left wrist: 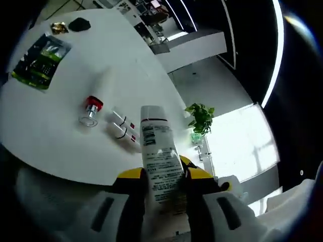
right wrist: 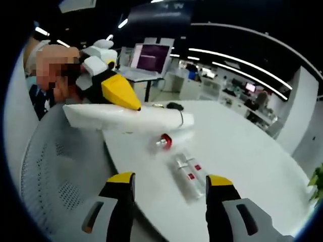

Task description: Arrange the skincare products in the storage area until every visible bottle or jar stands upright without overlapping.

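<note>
Table (left wrist: 60, 136) first — white, round-edged, with the small things spread across it. My left gripper (left wrist: 164, 176) has its jaws pinching a long white tube (left wrist: 159, 156), lifted clear above the table edge. My right gripper (right wrist: 169, 194) hangs with its jaws spread, nothing between them. On the table I see a green packet (left wrist: 40, 61) far off, two clear tubes (left wrist: 123, 128) lying flat side by side, and just beside them a little bottle with a red collar (left wrist: 91, 111) — lying on its side.

White grippers with black fingers (right wrist: 119, 201) tipped yellow.
</note>
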Action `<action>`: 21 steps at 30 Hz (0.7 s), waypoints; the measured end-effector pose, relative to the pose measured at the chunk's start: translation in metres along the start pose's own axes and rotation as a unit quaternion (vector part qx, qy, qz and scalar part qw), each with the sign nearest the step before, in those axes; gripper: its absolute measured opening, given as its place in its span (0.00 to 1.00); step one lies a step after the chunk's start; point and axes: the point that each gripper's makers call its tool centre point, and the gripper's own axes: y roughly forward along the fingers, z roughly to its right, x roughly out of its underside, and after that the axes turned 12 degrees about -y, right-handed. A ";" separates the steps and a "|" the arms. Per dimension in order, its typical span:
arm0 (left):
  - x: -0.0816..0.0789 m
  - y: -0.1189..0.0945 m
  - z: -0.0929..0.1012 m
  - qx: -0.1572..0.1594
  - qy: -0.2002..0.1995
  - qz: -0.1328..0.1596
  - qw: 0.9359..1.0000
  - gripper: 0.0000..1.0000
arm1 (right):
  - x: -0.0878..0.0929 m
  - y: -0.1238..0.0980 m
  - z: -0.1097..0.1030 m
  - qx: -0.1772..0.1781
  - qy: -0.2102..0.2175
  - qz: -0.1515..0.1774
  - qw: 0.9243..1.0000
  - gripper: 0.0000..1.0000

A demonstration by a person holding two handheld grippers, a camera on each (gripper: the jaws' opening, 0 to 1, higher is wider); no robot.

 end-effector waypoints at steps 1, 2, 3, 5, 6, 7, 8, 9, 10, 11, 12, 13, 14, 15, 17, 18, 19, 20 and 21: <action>0.002 0.000 0.002 0.007 -0.011 -0.002 1.000 0.30 | -0.001 0.000 0.000 0.002 -0.003 0.002 1.000 0.60; 0.001 0.000 0.001 0.013 -0.019 0.003 1.000 0.30 | -0.001 0.000 0.000 0.003 -0.007 0.002 1.000 0.60; 0.002 0.000 0.002 0.014 -0.024 0.004 1.000 0.30 | -0.001 0.000 0.001 0.006 -0.012 0.002 1.000 0.61; 0.006 -0.001 0.004 0.026 -0.046 0.000 0.999 0.30 | -0.001 0.000 0.003 0.010 -0.018 0.002 1.000 0.62; 0.009 -0.001 0.006 0.037 -0.057 -0.005 0.998 0.30 | 0.000 0.001 0.002 0.008 -0.019 0.001 1.000 0.62; 0.009 -0.002 0.005 0.039 -0.058 -0.005 0.998 0.30 | 0.000 0.001 0.002 0.007 -0.020 0.000 1.000 0.62; 0.009 -0.003 0.006 0.040 -0.059 -0.006 0.997 0.30 | -0.001 0.001 0.001 0.006 -0.027 0.001 1.000 0.62; 0.011 -0.004 0.007 0.043 -0.064 -0.008 0.997 0.30 | -0.003 0.002 -0.002 -0.001 -0.045 0.002 0.999 0.64; 0.011 -0.004 0.006 0.045 -0.069 -0.011 0.997 0.30 | -0.004 0.002 -0.006 -0.009 -0.059 0.003 0.998 0.66; 0.012 -0.004 0.006 0.046 -0.071 -0.013 0.996 0.30 | -0.008 0.002 -0.009 -0.013 -0.078 0.009 0.997 0.68; 0.014 -0.005 0.007 0.049 -0.076 -0.019 0.996 0.30 | -0.013 0.002 -0.010 -0.013 -0.100 0.016 0.995 0.69; 0.015 -0.005 0.008 0.052 -0.077 -0.022 0.995 0.30 | -0.018 0.001 -0.011 -0.011 -0.142 0.023 0.990 0.71; 0.017 -0.006 0.010 0.056 -0.082 -0.028 0.995 0.30 | -0.022 0.001 -0.012 -0.009 -0.165 0.026 0.986 0.72; 0.018 -0.006 0.011 0.058 -0.084 -0.032 0.994 0.30 | -0.031 0.000 -0.012 -0.002 -0.197 0.038 0.980 0.72; 0.020 -0.005 0.015 0.066 -0.099 -0.040 0.992 0.30 | -0.053 -0.002 -0.015 0.002 -0.245 0.078 0.966 0.71; 0.022 -0.004 0.016 0.071 -0.108 -0.044 0.991 0.30 | -0.060 -0.002 -0.016 0.002 -0.261 0.091 0.961 0.71; 0.023 -0.004 0.018 0.077 -0.118 -0.047 0.989 0.30 | -0.069 -0.001 -0.015 0.008 -0.292 0.103 0.951 0.69; 0.025 -0.004 0.023 0.092 -0.136 -0.057 0.985 0.30 | -0.071 0.001 -0.015 0.008 -0.309 0.100 0.946 0.68; 0.026 -0.004 0.026 0.102 -0.151 -0.061 0.981 0.30 | -0.073 0.004 -0.014 0.008 -0.326 0.099 0.940 0.67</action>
